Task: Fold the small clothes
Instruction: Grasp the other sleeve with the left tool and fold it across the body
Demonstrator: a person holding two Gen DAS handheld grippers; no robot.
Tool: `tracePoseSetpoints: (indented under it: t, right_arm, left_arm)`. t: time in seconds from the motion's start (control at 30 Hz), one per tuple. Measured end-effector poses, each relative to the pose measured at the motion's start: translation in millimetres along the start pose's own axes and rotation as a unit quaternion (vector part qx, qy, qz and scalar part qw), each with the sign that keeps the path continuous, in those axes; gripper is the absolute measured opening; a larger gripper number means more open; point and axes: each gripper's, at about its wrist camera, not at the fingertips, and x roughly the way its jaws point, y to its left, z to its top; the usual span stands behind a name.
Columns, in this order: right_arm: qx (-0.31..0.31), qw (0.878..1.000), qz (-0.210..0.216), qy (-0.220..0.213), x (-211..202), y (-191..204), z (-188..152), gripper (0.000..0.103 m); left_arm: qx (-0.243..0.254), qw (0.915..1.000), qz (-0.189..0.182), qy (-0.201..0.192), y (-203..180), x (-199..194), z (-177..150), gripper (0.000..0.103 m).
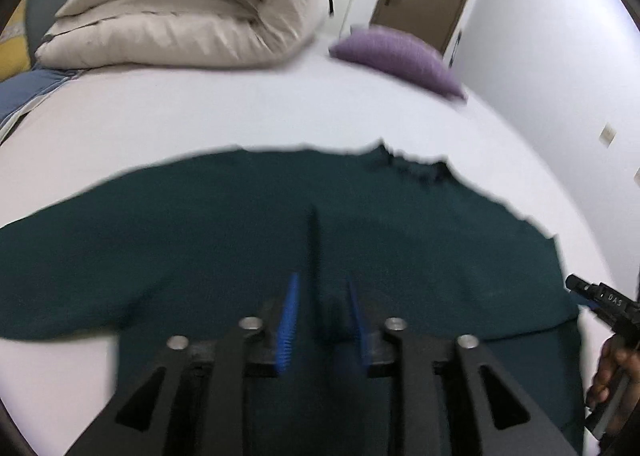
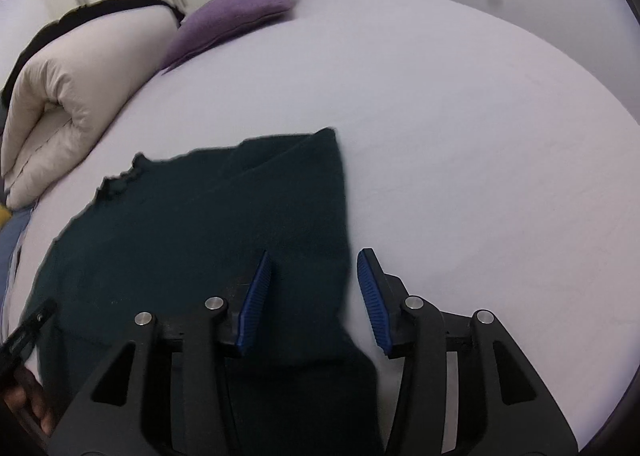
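The dark green top lies flat on the white bed, partly folded: its far right corner shows a doubled layer, and the jagged neckline faces away. Both claws hang over its near edge, pointing down at a slant. The left claw is partly open with nothing pinched; a dark raised crease or shadow of cloth runs up between its blue pads, though blur makes it hard to say which. The right claw is also partly open and empty, straddling the top's right edge, one pad over cloth and the other over bare sheet. The step in hand looks like a release after laying a fold, or a move to a new hold. To do it well, both claws should lift clear without dragging the fabric, then take the next edge at matching points so the fold lands square; the knit looks thick and soft, so a shallow pinch could slip. The left view shows the whole width of the top, the sleeve spreading left, the rolled duvet and the right tool held in a hand at the edge. The right view alone shows the folded corner, and the empty bed beyond; both show the purple pillow.
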Motion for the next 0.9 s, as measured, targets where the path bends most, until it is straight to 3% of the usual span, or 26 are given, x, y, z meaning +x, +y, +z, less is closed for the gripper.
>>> tracePoseSetpoints:
  t: [0.07,0.1,0.17,0.27,0.33,0.47,0.53,0.7,0.77,0.83,0.9]
  right_arm:
    - [0.022,0.999,0.033,-0.023,-29.8,-3.1,-3.7,0.045]
    - [0.022,0.999,0.037,-0.032,-41.1,-2.9,-5.2,0.045]
    - [0.017,0.997,0.063,-0.042,-63.8,4.9,-15.2,0.045]
    - [0.005,0.994,0.107,-0.031,-83.6,27.2,-33.4,0.046]
    - [-0.002,0.99,0.139,-0.017,-93.5,44.0,-49.2,0.046]
    - [-0.021,0.981,0.193,0.023,-100.1,87.5,-86.4,0.046]
    - [-0.026,0.977,0.21,0.04,-100.4,103.5,-102.7,0.046]
    - [-0.034,0.971,0.225,0.069,-103.9,133.3,-134.4,0.046]
    - [-0.037,0.971,0.227,0.069,-111.2,138.1,-143.6,0.046]
    - [-0.04,0.971,0.227,0.07,-114.9,140.1,-147.4,0.046]
    - [-0.036,0.97,0.229,0.071,-117.9,138.7,-156.1,0.046]
  left_arm:
    - [-0.02,0.9994,0.0,-0.029,25.5,-34.2,-3.0,0.064]
    - [-0.044,0.9978,0.001,-0.049,51.7,-58.4,-7.2,0.068]
    - [-0.086,0.9943,0.003,-0.063,93.8,-85.5,-13.5,0.068]
    - [-0.19,0.979,0.014,-0.073,180.9,-119.6,-32.4,0.068]
    - [-0.279,0.957,0.017,-0.078,242.4,-138.3,-54.9,0.068]
    - [-0.391,0.916,0.0,-0.088,311.8,-154.1,-87.4,0.068]
    - [-0.441,0.8922,-0.023,-0.092,333.3,-151.8,-100.0,0.068]
    - [-0.518,0.8447,-0.059,-0.121,361.0,-140.9,-112.3,0.068]
    - [-0.537,0.8297,-0.065,-0.137,370.3,-138.1,-109.9,0.067]
    - [-0.554,0.8178,-0.065,-0.141,381.9,-130.2,-104.6,0.058]
    - [-0.576,0.8032,-0.062,-0.137,397.6,-120.3,-100.2,0.037]
